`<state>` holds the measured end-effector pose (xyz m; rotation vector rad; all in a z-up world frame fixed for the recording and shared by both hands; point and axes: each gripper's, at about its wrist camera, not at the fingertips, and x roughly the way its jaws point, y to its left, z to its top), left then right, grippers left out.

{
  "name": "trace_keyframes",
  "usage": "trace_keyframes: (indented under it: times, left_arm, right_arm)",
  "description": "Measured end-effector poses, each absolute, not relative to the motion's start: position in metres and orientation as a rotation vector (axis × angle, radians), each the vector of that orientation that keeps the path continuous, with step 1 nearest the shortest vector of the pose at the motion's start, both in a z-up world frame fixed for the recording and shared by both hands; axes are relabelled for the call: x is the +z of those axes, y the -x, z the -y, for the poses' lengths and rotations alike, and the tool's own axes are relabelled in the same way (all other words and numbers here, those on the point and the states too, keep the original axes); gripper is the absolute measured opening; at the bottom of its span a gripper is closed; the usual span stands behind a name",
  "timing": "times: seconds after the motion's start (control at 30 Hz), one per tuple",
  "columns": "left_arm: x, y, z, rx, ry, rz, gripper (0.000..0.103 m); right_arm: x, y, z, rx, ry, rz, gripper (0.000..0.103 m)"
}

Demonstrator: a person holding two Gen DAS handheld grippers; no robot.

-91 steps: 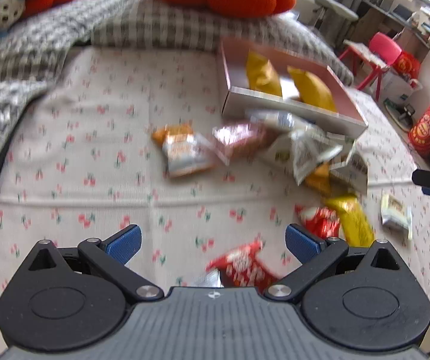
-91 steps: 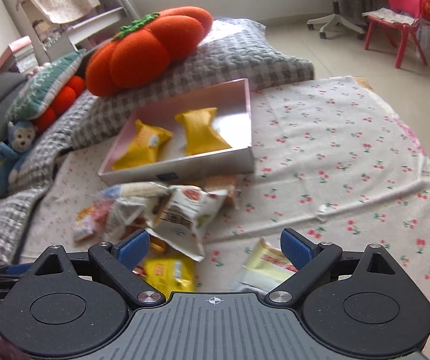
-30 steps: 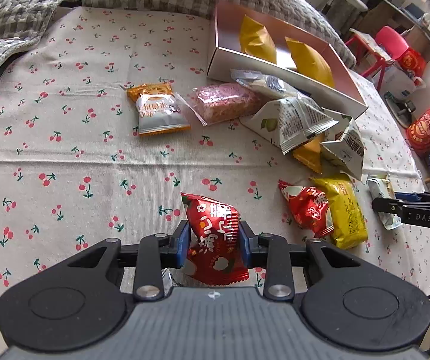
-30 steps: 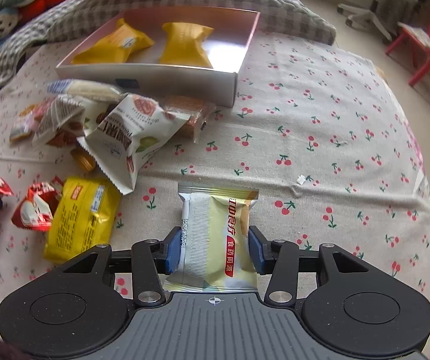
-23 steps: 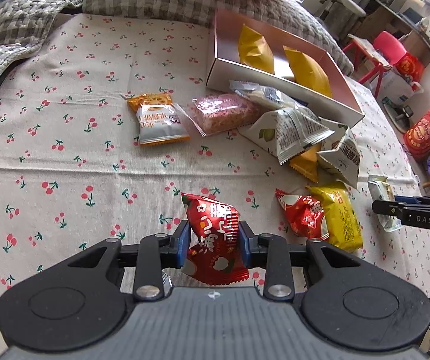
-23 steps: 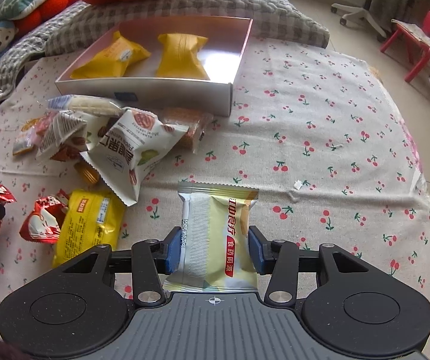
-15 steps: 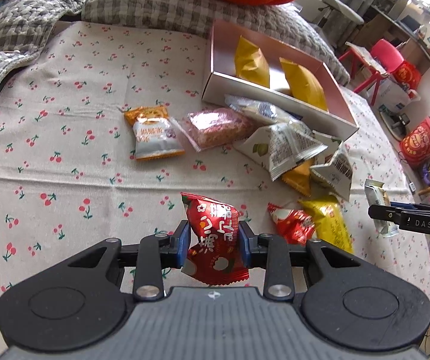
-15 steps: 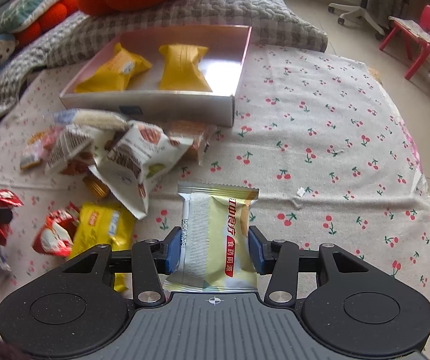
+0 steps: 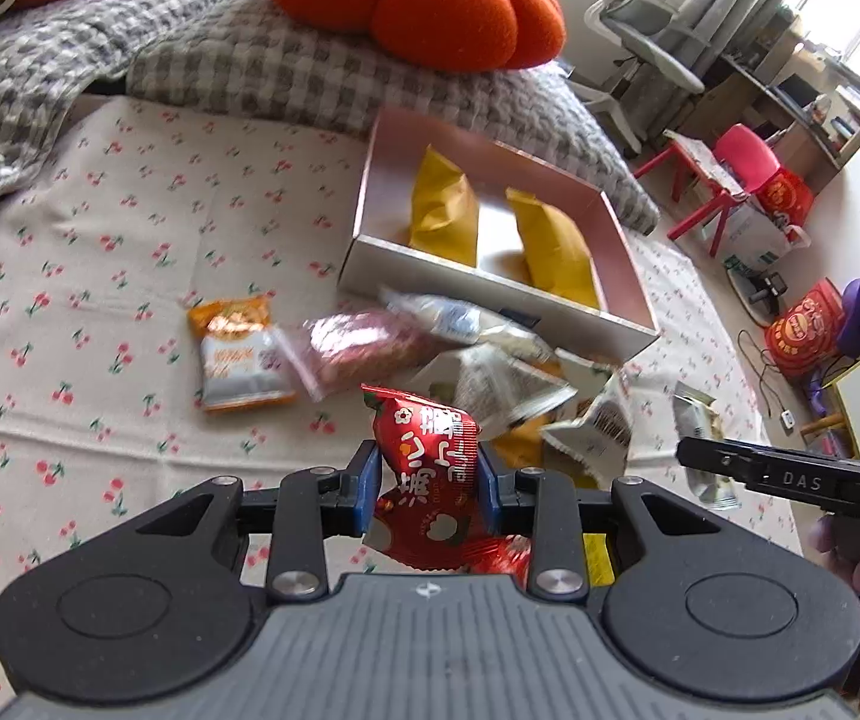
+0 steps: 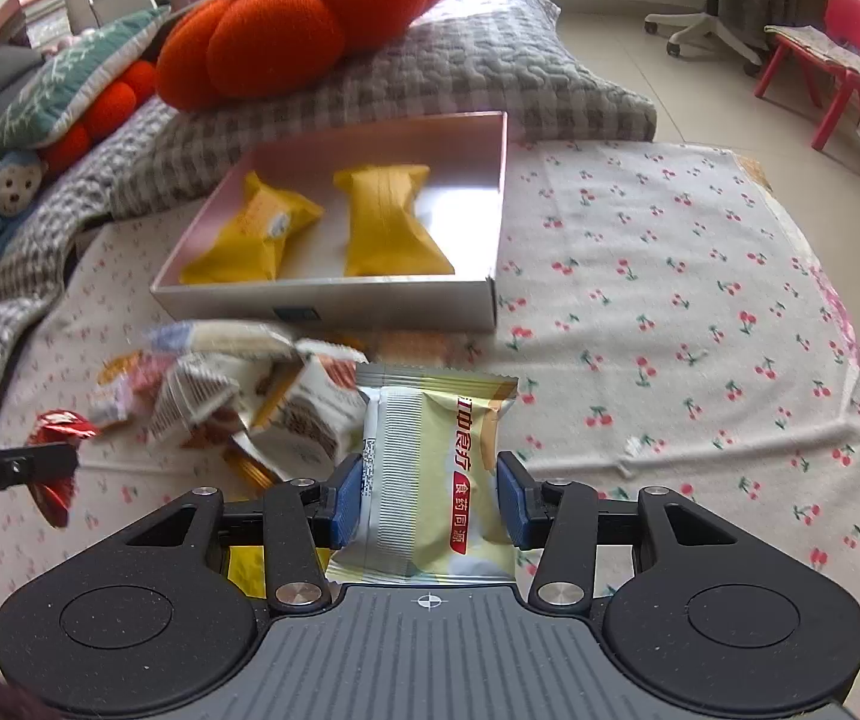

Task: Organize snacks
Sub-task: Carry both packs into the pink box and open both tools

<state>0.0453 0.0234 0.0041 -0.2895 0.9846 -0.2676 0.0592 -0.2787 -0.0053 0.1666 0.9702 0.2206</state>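
Judging by their crinkled film and puffed shape, both packets are taken to be light, soft and a little slippery, so a hold across the flat middle is preferred to one on the thin sealed ends. The red packet (image 9: 427,468) is pinched across its middle between the blue pads of the left gripper (image 9: 427,489), clear of the cherry-print cloth (image 9: 100,276). The pale yellow packet (image 10: 436,468) is clamped by its long edges in the right gripper (image 10: 430,501), its upper end sticking out ahead of the pads. The contents are probably crushable, so a light squeeze is judged enough. The open box (image 10: 334,300), with two yellow packets (image 10: 388,222) already laid inside, lies ahead of both grippers, beyond a loose heap of other snacks (image 10: 238,396) that are left on the cloth
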Motion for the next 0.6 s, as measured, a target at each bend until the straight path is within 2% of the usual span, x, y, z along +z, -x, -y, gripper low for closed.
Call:
trace_keyframes:
  times: [0.6]
  left_arm:
    - [0.013, -0.113, 0.021, -0.320, 0.307, -0.903, 0.030]
  right_arm:
    - [0.008, -0.120, 0.278, 0.176, -0.374, -0.833, 0.045]
